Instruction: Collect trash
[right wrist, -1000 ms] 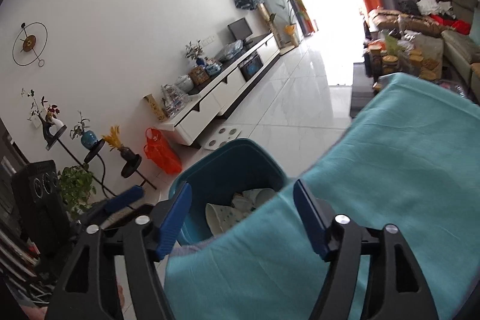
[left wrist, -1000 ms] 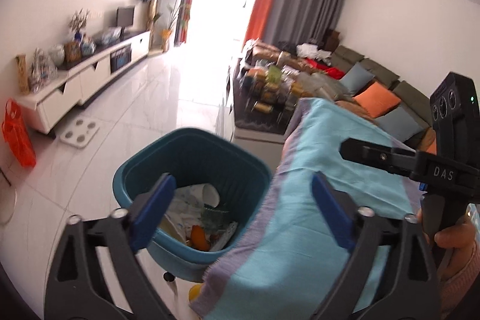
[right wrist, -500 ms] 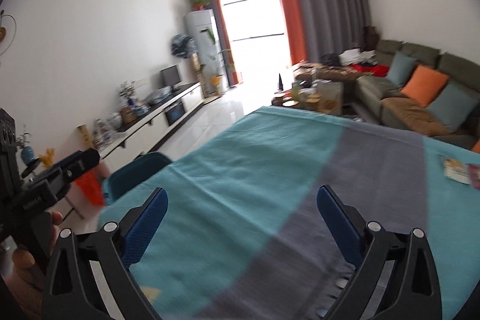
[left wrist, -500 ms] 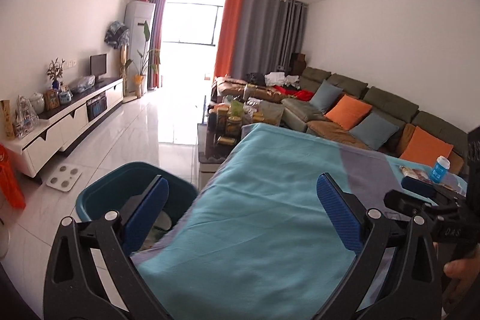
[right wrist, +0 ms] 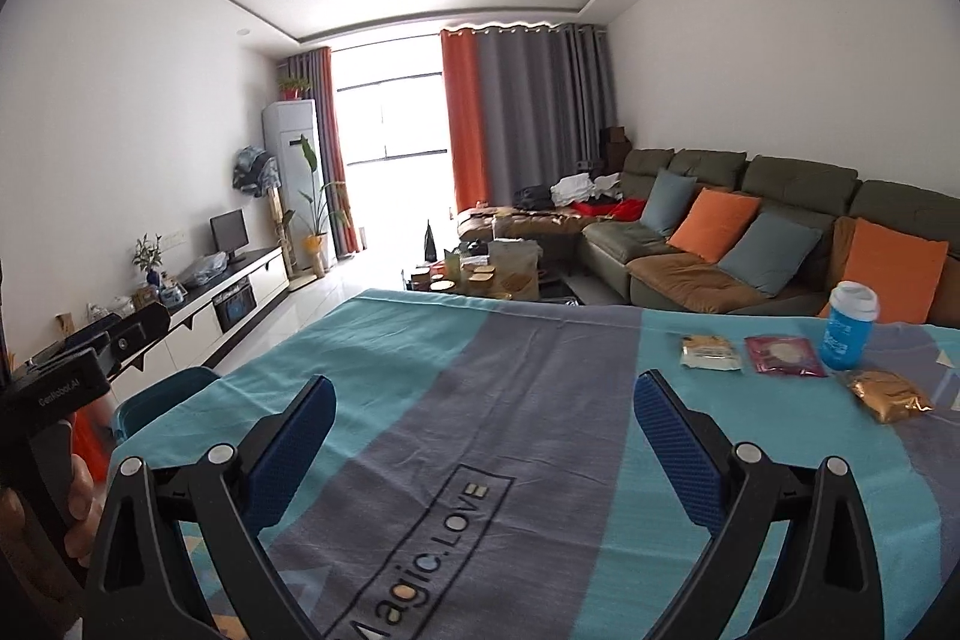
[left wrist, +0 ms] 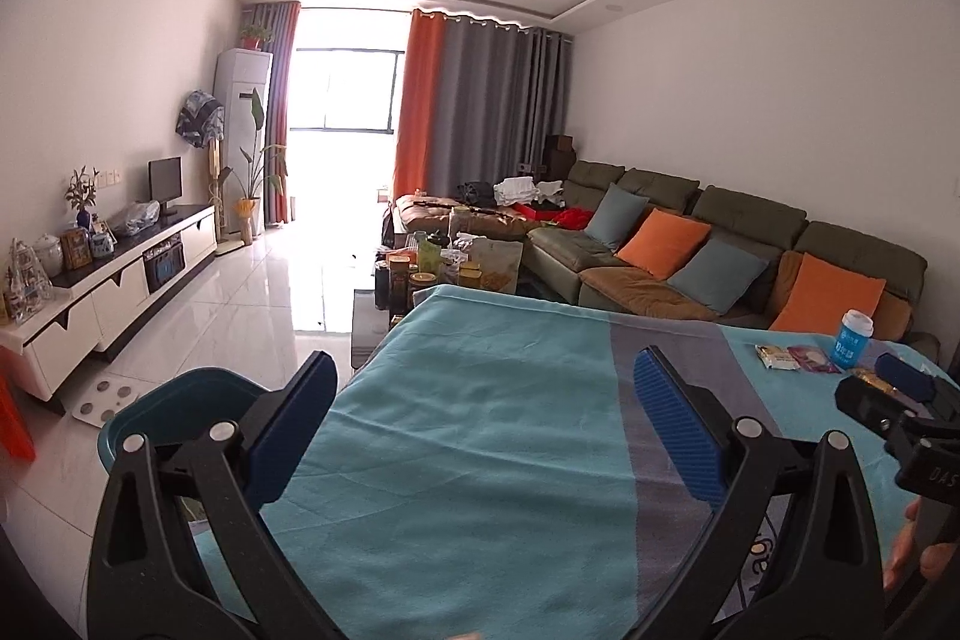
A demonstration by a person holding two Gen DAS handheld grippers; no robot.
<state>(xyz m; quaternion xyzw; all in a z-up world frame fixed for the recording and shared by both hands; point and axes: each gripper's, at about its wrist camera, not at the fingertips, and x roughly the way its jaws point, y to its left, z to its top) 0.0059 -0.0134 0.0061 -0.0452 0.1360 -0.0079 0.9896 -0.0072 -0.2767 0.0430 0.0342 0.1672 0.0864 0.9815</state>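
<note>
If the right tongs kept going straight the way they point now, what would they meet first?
Probably the bare tablecloth: the open right tongs tilt slightly down over it, with nothing between them. The wrappers and blue cup sit off to the right.

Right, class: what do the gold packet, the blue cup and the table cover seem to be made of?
Gold packet: probably metallised foil, shiny and crinkled.
Blue cup: seemingly plastic or coated paper, with a smooth printed wall and white lid.
Table cover: woven cloth, matt, with soft creases.

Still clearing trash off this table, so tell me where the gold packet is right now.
In the right wrist view, the gold packet lies on the teal tablecloth at the far right, just in front of the blue cup and right of the pink wrapper.
</note>
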